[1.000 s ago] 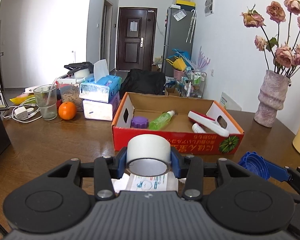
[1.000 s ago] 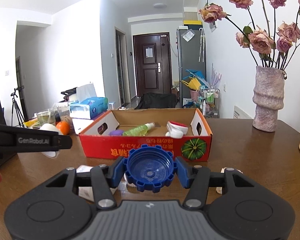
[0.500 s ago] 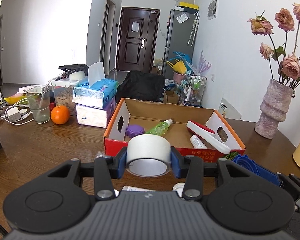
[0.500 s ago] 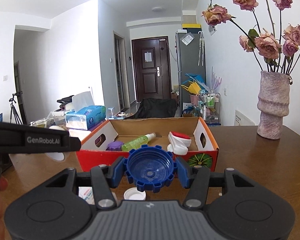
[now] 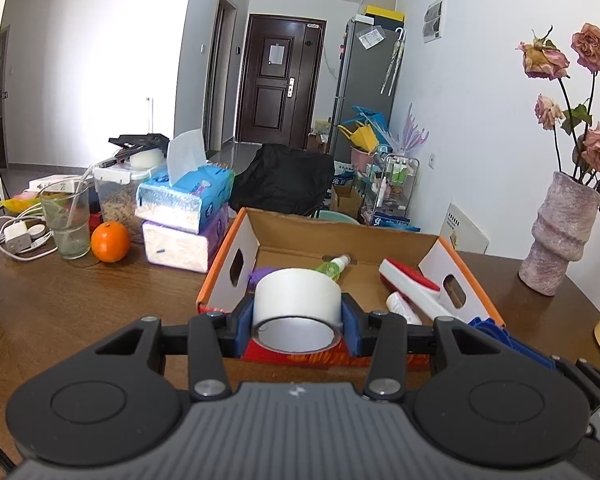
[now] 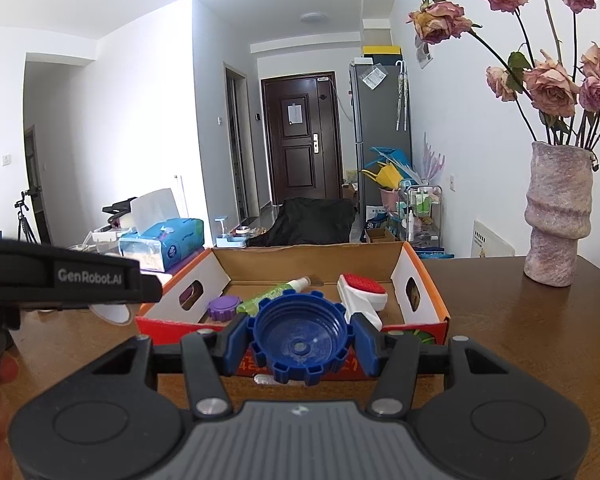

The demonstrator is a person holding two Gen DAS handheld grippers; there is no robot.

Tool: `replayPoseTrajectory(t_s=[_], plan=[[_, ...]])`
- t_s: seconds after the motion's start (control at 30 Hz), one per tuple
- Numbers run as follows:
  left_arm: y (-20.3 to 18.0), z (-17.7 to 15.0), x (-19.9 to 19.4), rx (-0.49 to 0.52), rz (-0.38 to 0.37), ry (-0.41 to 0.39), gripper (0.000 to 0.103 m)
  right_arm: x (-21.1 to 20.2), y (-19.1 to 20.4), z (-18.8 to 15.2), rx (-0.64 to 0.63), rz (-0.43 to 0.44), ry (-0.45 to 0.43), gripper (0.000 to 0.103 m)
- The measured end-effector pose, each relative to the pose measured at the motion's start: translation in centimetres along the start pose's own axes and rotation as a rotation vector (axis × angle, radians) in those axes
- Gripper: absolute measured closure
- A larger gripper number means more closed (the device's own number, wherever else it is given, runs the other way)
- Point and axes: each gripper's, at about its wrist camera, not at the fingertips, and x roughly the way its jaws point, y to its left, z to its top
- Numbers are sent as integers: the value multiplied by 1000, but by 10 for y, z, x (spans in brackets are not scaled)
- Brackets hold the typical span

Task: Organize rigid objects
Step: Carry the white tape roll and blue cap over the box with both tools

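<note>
**A:** What am I looking at around the rig?

**B:** I see a dark wooden tabletop (image 5: 60, 304) in a white-walled room, with a dark door (image 5: 278, 80) at the far end of a hallway. A glass (image 5: 66, 220), an orange (image 5: 110, 241) and stacked tissue packs (image 5: 184, 216) crowd the left rear; a vase (image 6: 558, 216) of dried roses stands at the right rear.

**A:** Any free space?

**B:** The wood left of the cardboard box (image 5: 224, 276) is bare, and so is the stretch between box and vase in the right wrist view. The box's red front wall sits just beyond both grippers.

**A:** And the grippers?

**B:** My left gripper (image 5: 296, 320) is clamped on a white tape roll (image 5: 296, 300), held over the box's near edge; its core axis runs roughly along the fingers, hole toward the camera. My right gripper (image 6: 300, 344) grips a blue ridged cap (image 6: 300, 340), hollow side facing me, in front of the box wall.

**A:** What is inside the box?

**B:** A purple cap (image 6: 224, 307), a green spray bottle (image 6: 276, 294) lying slantwise with its nozzle to the back, and a red-and-white brush (image 6: 362, 292), I think; its handle is partly hidden.
</note>
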Motion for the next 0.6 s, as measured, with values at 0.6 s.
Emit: replayPoseTrajectory(t_s=[0.6], plan=[[-9,24,53,0,-5,4,59,58,-20,14,31,-42,21,49]])
